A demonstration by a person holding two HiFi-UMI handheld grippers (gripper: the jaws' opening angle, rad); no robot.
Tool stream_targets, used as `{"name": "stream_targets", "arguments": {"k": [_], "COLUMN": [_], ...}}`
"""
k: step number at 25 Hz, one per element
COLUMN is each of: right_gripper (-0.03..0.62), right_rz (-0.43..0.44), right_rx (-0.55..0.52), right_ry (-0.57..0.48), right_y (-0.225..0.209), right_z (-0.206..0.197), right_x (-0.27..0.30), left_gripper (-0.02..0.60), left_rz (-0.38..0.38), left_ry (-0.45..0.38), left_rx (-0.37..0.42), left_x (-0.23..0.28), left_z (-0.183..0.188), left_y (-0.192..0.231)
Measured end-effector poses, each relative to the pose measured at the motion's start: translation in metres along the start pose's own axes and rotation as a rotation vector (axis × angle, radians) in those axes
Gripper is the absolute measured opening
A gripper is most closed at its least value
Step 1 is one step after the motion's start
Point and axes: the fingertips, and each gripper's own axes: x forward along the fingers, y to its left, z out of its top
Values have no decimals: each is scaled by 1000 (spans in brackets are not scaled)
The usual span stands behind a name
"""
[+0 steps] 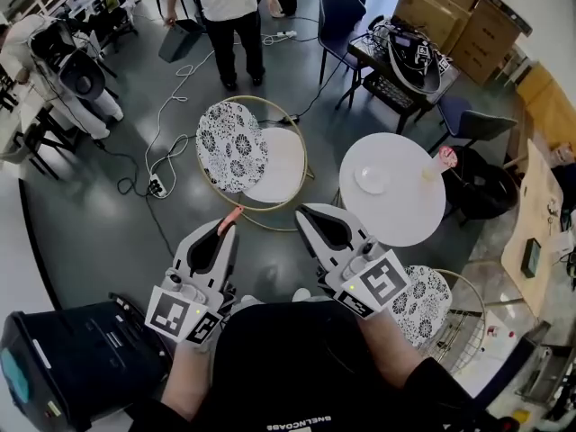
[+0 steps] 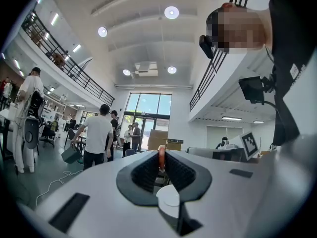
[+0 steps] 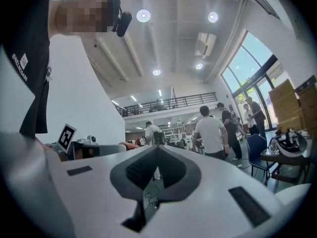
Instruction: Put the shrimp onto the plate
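Shrimp (image 1: 232,214) pinched between the ribbed black pads (image 2: 146,170) of the left hand-held gripper (image 1: 229,227), at its very tip, well left of the round white tabletop (image 1: 396,219) and over the grey floor (image 1: 108,214). Slim, curved, glossy orange-pink, only a narrow sliver poking past the pads. Right hand-held gripper (image 1: 303,210) closed on nothing, tips together, just off that tabletop's left rim. Small plate (image 1: 372,178), white, smooth and shallow, resting near the tabletop's middle.
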Motion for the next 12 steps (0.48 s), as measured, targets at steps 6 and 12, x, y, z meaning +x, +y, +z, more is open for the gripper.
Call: {"name": "stream_targets", "arguments": {"k": [6, 12], "right_gripper": [14, 14], "right_rz": [31, 37], "right_rx": [6, -4], "right_ry": [0, 5], "right_y": [-12, -23], "right_z": [-2, -6], "right_x": [-12, -11], "left_gripper": [36, 36], "left_rz": [23, 43], "left_ry": [25, 6], "left_rx": [51, 8], "left_x": [14, 27], "left_z": [-8, -13], "left_y": [-11, -3]}}
